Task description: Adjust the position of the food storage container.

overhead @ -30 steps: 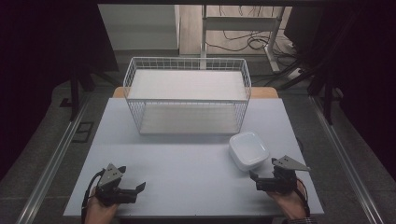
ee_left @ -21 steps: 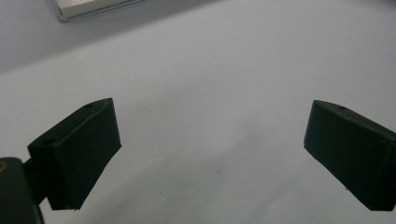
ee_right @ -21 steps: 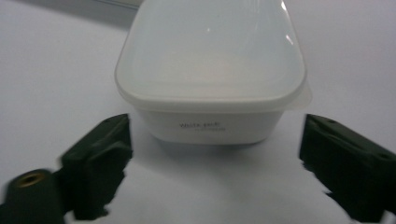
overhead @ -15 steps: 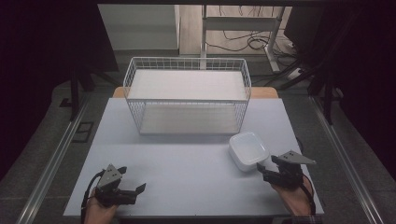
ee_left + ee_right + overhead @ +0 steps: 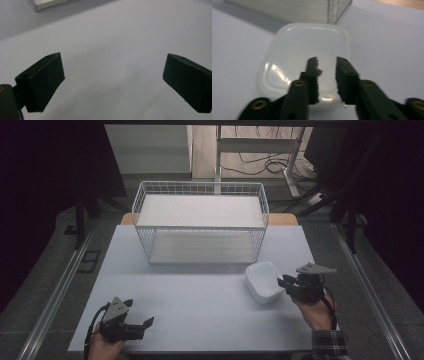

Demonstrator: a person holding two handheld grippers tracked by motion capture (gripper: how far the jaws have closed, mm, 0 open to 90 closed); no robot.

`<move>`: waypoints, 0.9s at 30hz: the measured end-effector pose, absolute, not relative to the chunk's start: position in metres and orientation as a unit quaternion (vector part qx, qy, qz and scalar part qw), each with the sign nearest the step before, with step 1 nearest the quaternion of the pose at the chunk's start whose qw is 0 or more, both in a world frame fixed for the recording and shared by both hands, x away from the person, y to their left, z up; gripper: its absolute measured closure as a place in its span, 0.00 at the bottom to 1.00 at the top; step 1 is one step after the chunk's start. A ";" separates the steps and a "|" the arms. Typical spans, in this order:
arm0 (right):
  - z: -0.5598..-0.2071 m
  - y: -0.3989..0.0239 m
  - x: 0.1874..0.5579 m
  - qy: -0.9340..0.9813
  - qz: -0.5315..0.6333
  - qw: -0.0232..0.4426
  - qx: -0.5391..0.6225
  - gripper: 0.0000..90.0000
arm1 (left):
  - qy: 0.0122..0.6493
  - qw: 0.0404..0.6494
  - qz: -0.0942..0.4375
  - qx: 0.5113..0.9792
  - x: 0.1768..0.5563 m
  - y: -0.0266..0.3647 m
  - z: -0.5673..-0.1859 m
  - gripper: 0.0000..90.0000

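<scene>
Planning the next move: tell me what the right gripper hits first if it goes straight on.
Most likely the white dish: the right gripper points over its near rim, jaws just closing, a narrow gap left.

Count of things on and around the table

There are two grippers, the left gripper and the right gripper, and each one has two black jaws. One white dish lies on the table. One wire basket stands at the far side, and it has two white shelves inside, one upper and one lower. Two hands of a person hold the grippers, one each.
</scene>
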State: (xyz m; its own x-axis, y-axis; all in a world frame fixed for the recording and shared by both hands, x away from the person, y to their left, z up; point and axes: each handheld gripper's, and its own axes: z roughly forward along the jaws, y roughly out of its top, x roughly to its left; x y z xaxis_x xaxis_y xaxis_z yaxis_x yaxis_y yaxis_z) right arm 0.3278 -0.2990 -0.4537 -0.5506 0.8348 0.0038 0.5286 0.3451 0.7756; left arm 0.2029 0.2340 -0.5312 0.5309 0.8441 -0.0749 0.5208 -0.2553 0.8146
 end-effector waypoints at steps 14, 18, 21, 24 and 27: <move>-0.463 -0.299 0.387 0.779 0.366 0.215 0.462 0.99 | 0.446 0.417 0.181 0.771 0.204 0.235 -0.533 0.04; -0.467 -0.294 0.400 0.780 0.359 0.204 0.469 0.99 | 0.448 0.416 0.179 0.770 0.204 0.235 -0.534 0.04; -0.468 -0.290 0.407 0.782 0.354 0.200 0.473 0.99 | 0.448 0.416 0.179 0.771 0.204 0.235 -0.534 0.04; -0.471 -0.283 0.409 0.792 0.360 0.181 0.459 0.99 | 0.447 0.415 0.179 0.772 0.204 0.234 -0.534 0.04; -0.473 -0.269 0.406 0.807 0.360 0.175 0.434 0.99 | 0.446 0.415 0.178 0.773 0.204 0.234 -0.534 0.04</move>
